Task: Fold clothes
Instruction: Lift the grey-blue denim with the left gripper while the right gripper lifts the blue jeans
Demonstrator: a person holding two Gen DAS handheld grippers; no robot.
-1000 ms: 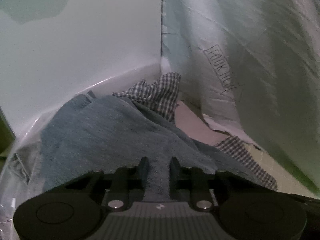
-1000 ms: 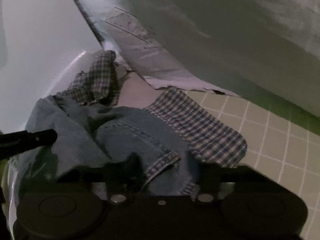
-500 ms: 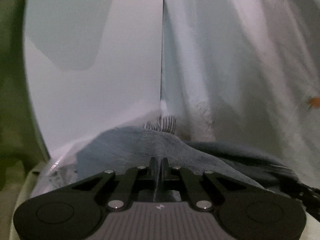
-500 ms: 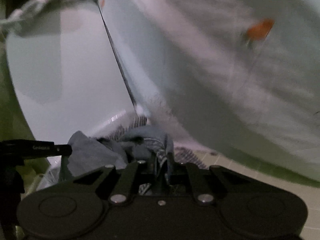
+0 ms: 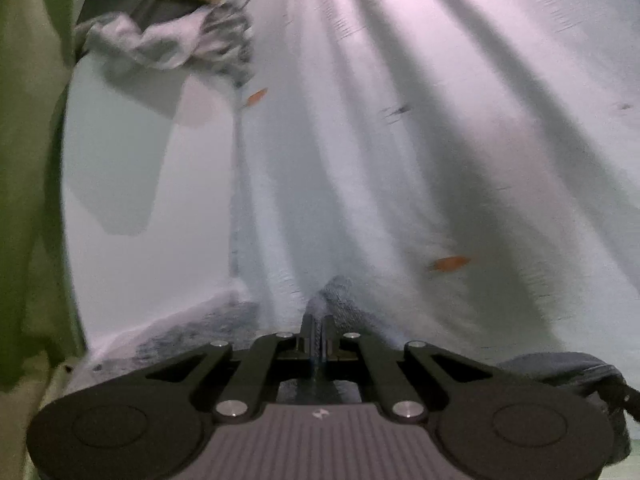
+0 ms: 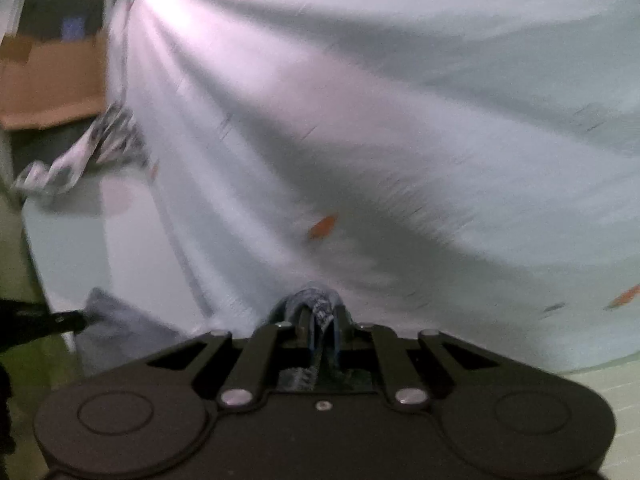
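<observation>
- left tool [image 5: 318,326] clamped on jeans [image 5: 340,292]
- right tool [image 6: 319,316] clamped on jeans too
- only right view shows floor tiles [image 6: 616,384]

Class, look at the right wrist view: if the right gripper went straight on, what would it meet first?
Probably the pale draped sheet ahead of the right gripper; depth is unclear.

A faded blue denim garment [image 5: 340,300] is seen, streaked with paler blue. The draped curtain of thin fabric [image 5: 400,140] is shown pale white with small orange flecks. A crumpled rag [image 5: 168,44] is patterned grey and white. A cardboard box [image 6: 52,84] is coloured brown.
</observation>
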